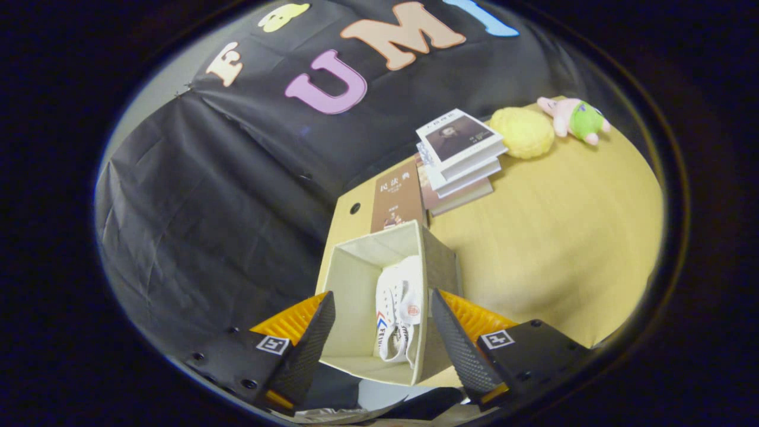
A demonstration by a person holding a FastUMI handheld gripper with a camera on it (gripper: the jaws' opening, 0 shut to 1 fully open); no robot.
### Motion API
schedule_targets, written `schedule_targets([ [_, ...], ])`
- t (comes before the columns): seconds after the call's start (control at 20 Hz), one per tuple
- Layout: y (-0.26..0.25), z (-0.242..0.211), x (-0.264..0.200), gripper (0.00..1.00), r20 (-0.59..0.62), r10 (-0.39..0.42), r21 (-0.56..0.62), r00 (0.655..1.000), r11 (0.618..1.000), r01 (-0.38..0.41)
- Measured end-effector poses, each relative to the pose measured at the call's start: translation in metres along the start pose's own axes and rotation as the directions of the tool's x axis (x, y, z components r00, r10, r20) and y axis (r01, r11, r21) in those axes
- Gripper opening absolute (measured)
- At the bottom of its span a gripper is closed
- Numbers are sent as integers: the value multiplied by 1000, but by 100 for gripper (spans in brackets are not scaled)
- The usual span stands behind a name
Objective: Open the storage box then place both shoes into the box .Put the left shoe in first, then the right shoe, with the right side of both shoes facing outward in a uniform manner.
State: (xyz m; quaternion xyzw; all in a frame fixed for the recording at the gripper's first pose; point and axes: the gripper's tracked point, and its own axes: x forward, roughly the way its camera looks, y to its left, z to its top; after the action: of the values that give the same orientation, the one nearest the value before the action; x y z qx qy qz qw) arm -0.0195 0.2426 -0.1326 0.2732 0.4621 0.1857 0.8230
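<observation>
The table (551, 237) is evenly and softly lit from above, with no harsh glare seen. Straight edges are bent by strong fisheye distortion. The box (362, 279) interior is shaded; the hand-held gripper (382, 332), spread apart, is rendered slightly soft.

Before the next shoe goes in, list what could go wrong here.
1. The white canvas shoe stands on edge against one wall of the open cream fabric storage box; a second shoe pushed in could tip it over.
2. The box sits at the corner of the yellow wooden table, so a nudge might slide it off.
3. The open gripper hangs empty above the box, its fingers wide enough to catch the soft walls.
</observation>
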Motion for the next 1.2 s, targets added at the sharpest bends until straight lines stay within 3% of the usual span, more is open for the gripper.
schedule_targets([
  [0.35, -33, 59, -77, 100, 239, 4, -235, 971, 971, 54],
  [0.5, -63, 99, -121, 100, 399, -33, -301, 916, 939, 165],
  [0.7, -104, 134, -175, 100, 579, -95, -345, 810, 872, 349],
  [0.85, -120, 145, -202, 100, 650, -122, -315, 750, 856, 411],
  [1.05, -132, 155, -219, 100, 701, -126, -292, 702, 848, 443],
  [1.2, -130, 154, -218, 100, 696, -114, -313, 709, 840, 443],
])
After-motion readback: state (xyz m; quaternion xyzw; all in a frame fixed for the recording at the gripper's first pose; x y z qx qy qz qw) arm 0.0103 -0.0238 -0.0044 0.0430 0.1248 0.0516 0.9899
